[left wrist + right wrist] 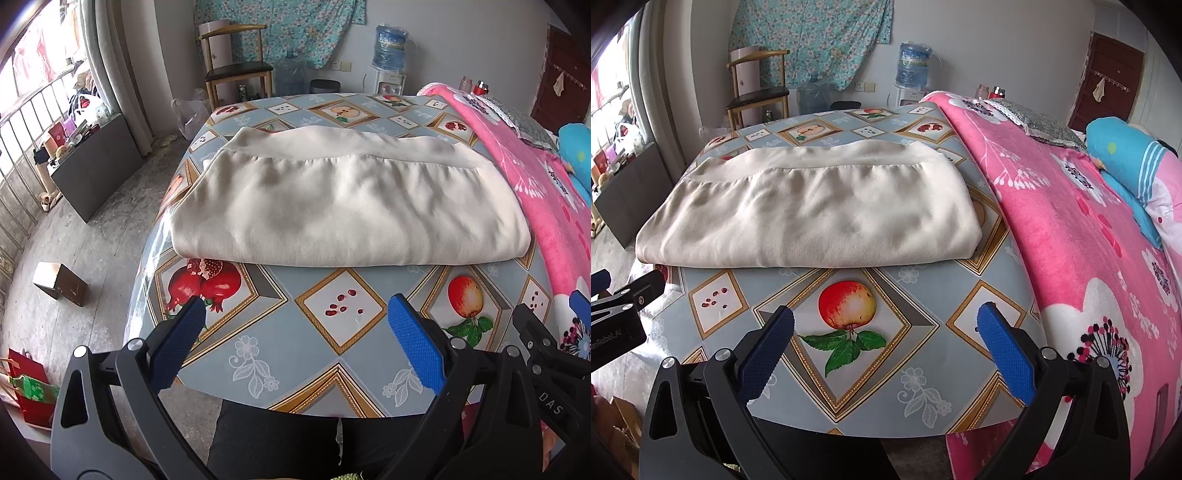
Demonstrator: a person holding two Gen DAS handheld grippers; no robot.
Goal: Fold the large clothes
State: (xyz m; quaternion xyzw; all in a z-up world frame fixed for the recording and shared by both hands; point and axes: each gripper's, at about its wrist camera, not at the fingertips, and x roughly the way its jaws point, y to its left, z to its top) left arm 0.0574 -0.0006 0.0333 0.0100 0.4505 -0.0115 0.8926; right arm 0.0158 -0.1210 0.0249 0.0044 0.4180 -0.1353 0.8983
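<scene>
Cream garment point(347, 206), soft knit, folded into a plump rectangle, lies on glossy fruit-print tablecloth point(295, 354). Left gripper point(295, 314) and right gripper point(885, 323): jaws spread, empty, textured blue pads.

Two fisheye views, each from behind own gripper, looking forward and slightly down along blue fingers. Landmark: folded cream garment point(347, 206) on patterned table point(321, 354).

Left wrist camera: near table's front edge, left of garment's centre; floor, window rail at left.

Right wrist camera: same edge, right of garment point(812, 214); pink blanket point(1071, 229) fills right.

Shared: garment, table, chair point(236, 66), water bottle beyond.
</scene>
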